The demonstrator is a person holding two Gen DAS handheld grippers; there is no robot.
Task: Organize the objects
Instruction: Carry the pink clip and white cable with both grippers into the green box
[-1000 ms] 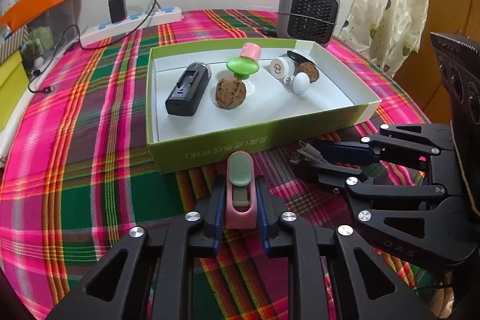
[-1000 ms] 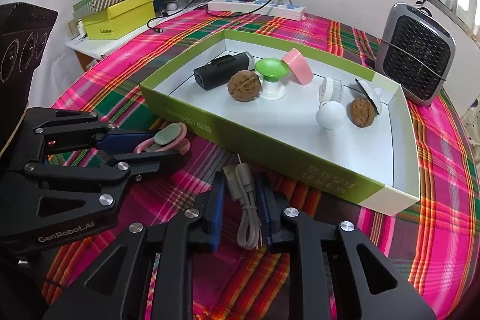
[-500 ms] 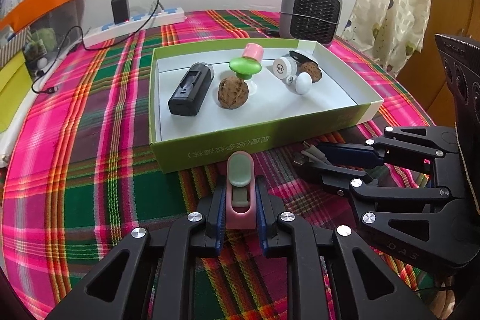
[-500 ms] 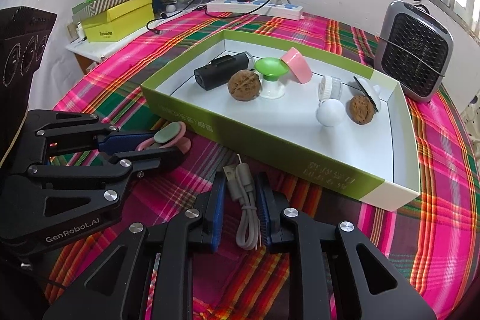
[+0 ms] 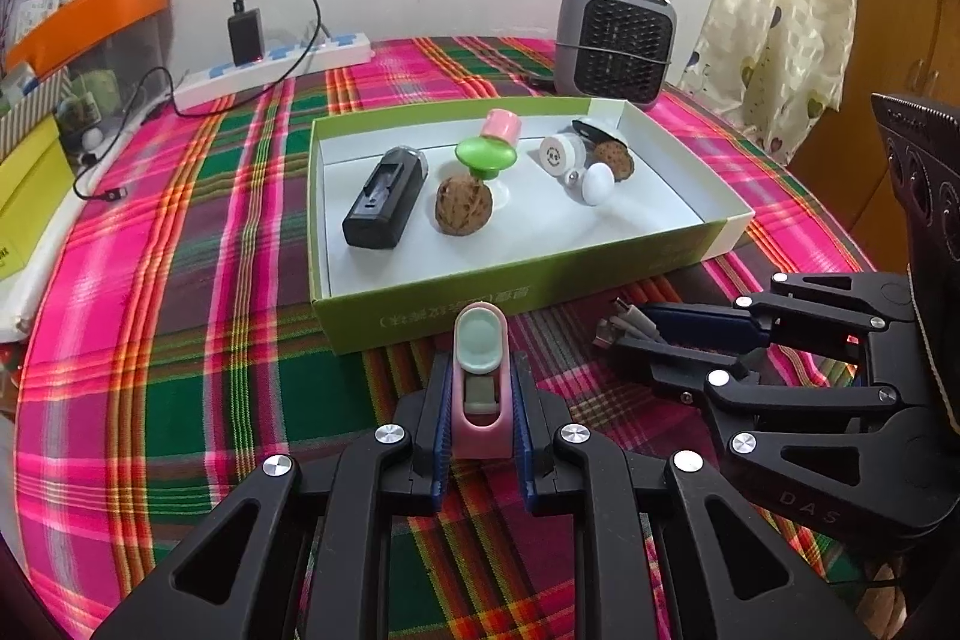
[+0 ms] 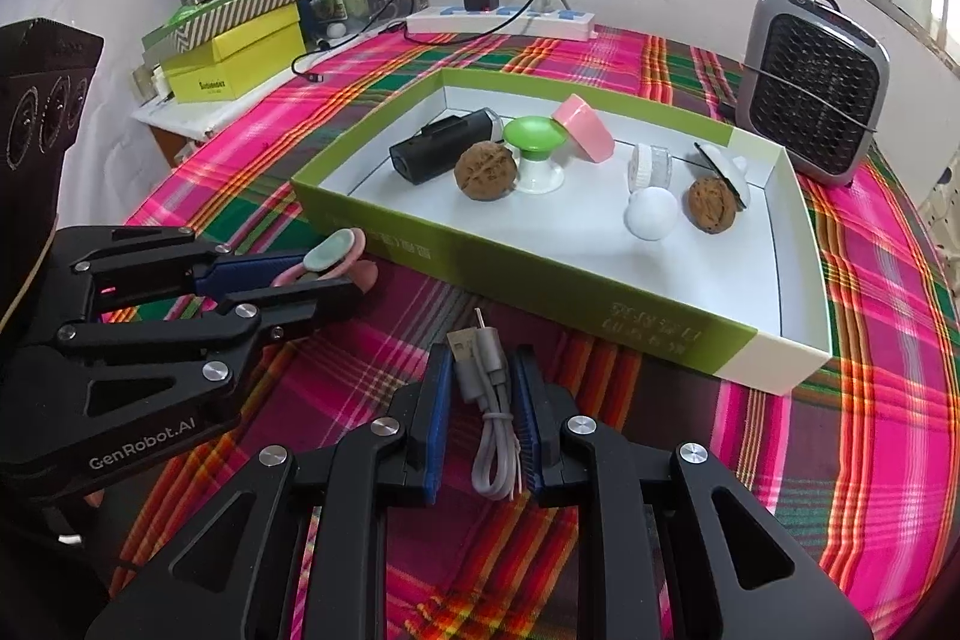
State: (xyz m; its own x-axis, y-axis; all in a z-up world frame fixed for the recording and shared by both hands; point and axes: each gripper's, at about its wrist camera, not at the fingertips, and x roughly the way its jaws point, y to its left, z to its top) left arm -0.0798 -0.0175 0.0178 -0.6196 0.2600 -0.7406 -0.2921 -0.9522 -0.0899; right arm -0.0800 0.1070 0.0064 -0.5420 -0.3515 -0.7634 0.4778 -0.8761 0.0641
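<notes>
Tongs holding two small items beside the shallow green cardboard box.
Left tongs are gripping a pink-and-green plastic clip; right tongs are clamping a coiled grey USB cable, both hovering over the plaid surface, probably for boxing.

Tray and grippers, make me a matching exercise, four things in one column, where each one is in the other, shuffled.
Things:
1. pink clip
2. grey cable
3. black battery case
4. small heater

Places:
A. on the cloth behind the green tray
B. lying inside the tray
C. clamped in the right gripper
D. clamped in the left gripper

Pairs: 1-D, 2-C, 3-B, 4-A
</notes>
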